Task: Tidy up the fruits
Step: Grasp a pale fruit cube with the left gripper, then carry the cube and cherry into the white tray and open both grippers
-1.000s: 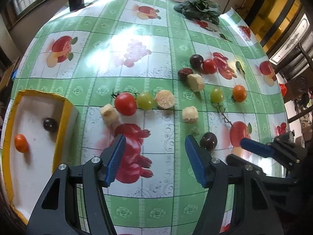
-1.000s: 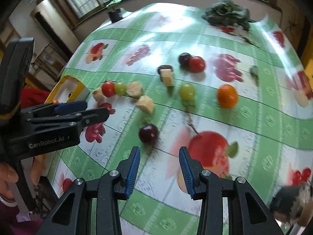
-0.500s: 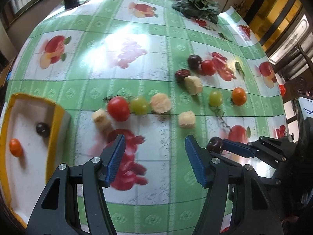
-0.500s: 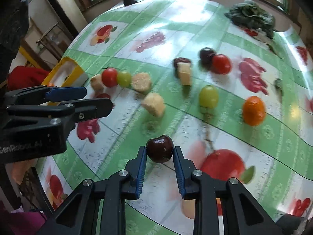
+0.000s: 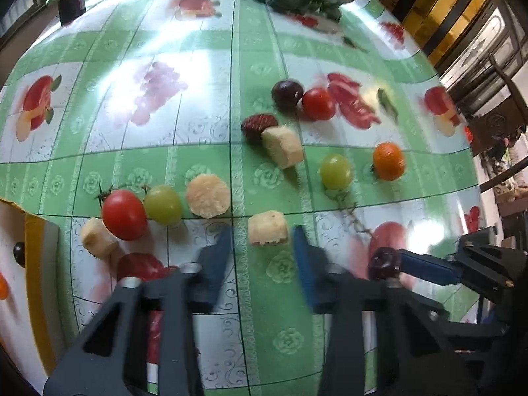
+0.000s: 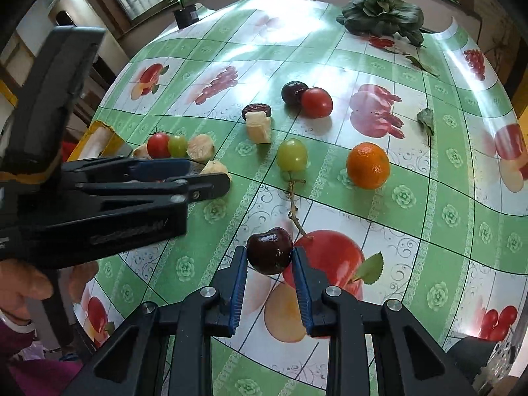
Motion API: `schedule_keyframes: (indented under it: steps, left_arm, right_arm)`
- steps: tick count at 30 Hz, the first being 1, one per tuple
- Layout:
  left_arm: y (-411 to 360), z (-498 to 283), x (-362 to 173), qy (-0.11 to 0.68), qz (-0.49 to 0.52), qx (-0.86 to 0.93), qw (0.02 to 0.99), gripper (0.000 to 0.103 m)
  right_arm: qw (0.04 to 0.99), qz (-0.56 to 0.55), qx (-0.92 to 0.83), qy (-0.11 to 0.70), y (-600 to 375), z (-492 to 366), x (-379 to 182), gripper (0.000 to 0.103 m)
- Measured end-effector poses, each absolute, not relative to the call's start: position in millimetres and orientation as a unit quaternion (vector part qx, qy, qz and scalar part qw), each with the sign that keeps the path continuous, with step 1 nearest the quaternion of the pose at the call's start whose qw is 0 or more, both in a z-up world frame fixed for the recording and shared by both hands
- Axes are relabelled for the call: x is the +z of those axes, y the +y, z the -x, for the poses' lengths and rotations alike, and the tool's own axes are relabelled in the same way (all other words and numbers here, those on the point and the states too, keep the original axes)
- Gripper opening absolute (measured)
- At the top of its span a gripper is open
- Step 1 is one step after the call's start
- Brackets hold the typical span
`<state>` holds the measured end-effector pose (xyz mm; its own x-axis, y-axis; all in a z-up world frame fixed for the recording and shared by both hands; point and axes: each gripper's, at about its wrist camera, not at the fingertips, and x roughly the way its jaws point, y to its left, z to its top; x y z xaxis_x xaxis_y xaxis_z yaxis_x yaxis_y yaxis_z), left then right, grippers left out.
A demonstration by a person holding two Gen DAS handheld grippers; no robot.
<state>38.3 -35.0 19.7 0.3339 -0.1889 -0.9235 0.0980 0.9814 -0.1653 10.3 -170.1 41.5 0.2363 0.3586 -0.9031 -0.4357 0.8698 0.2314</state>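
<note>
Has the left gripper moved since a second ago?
Yes. The left gripper has advanced toward the pale fruit chunk, jaws just closing, not yet gripping it.

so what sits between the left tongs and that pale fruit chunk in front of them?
Nothing. In the left wrist view only bare green tablecloth separates the left tongs from the pale chunk; their tips, just closing, flank it without touching.

free: bare tablecloth right of orange | blocked: left tool among fruit
</note>
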Motion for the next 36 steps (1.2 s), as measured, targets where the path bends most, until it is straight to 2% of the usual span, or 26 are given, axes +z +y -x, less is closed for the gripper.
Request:
schedule_keyframes:
  steps: [1, 7, 21, 36]
  left_arm:
    - [-35.3, -38.8, 17.2, 0.573, 0.043, -0.088, 0.814, 0.023]
    - [-26.1, -29.1, 21.6, 0.569, 0.045, -0.079, 0.817, 0.023]
    - [19.0, 14.0, 71.5, 0.525, 0.04, -0.033, 0.85, 0.023]
    - [105.7, 49.0, 90.2, 0.505, 0.068, 0.049, 0.859, 0.023]
  right_arm:
    - [0.785, 0.034, 0.253, 0.564, -170.2, -9.5, 41.8, 0.027]
    - [0.785, 0.042, 0.259, 0.561, -161.6, -2.8, 47.3, 0.027]
    - [0.801, 0.079, 0.255, 0.536, -118.7, -0.1, 71.3, 0.027]
    - [0.804, 0.121, 0.288, 0.506, -45.6, 5.4, 90.7, 0.027]
